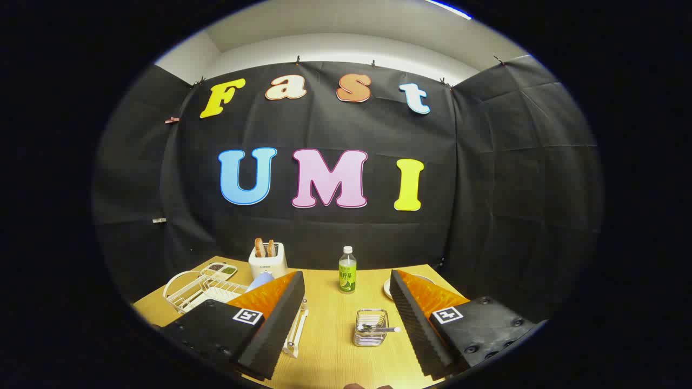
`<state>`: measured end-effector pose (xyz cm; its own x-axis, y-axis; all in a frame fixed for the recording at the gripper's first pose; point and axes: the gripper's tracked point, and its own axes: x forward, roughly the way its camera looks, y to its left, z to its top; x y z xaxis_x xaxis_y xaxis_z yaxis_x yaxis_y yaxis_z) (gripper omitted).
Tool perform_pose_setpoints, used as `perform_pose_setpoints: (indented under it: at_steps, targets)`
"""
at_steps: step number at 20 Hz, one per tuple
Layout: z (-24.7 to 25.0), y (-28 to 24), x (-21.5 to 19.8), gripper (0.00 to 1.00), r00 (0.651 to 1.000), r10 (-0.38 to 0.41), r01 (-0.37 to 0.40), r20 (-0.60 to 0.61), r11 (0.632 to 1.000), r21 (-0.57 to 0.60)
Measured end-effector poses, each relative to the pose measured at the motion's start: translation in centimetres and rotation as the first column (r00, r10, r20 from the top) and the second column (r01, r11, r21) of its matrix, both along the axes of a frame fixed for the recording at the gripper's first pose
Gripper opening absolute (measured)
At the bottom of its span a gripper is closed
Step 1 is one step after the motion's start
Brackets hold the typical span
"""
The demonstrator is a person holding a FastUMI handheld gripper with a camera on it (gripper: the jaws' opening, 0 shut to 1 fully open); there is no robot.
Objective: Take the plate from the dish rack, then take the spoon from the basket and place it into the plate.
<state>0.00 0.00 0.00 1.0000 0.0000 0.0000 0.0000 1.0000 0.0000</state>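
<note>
Your gripper (346, 324) hangs wide open over the table (330, 356), and the basket (371, 327) with the spoon (378, 328) sits right between your fingers. Beyond them stands a bottle (347, 270), a plate (388, 288) peeks past the right finger, and the dish rack (197, 289) and toaster (267, 260) sit off left.

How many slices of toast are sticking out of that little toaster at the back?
2, side by side in the slots of the white toaster, beyond the open gripper and beside the dish rack. More could sit hidden inside.
</note>
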Motion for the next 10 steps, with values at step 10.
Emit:
perform_pose_setpoints:
  at_steps: [10]
  targets:
    - [-0.8, 0.6, 0.51, 0.98, 1.0, 0.013, -0.013, -0.027, 1.0, -0.005]
